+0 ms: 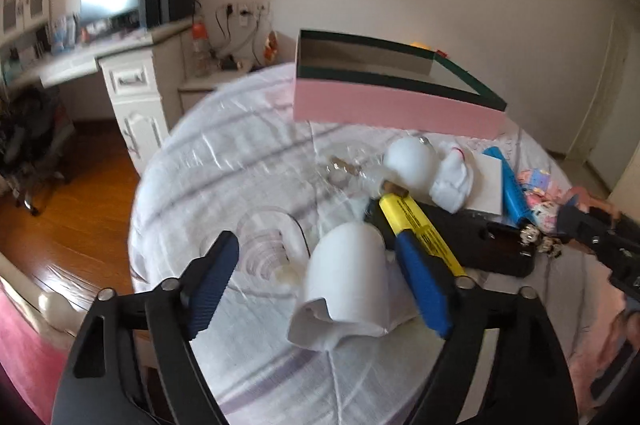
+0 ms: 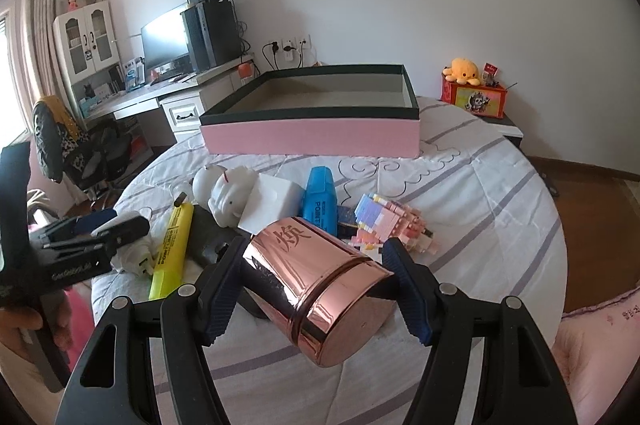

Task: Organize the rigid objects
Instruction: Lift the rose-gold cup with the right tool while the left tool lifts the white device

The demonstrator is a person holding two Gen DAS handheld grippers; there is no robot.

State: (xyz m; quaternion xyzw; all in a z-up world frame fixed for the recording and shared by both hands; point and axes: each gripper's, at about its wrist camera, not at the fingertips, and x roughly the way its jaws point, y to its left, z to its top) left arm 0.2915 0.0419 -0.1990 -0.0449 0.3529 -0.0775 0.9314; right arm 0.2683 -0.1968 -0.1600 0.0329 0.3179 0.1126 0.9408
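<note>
Left gripper point(image 1: 324, 281): jaws spread wide, nothing clamped, angled down just above the white adapter point(image 1: 348, 285).
Right gripper point(image 2: 316, 289): pads pressing both sides of the rose-gold canister point(image 2: 320, 285), tilted downward.

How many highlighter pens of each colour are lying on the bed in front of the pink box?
Yellow highlighter: 1
Blue highlighter: 1
Total: 2
Both lie loose in the pile; neither is in the pink box.
</note>
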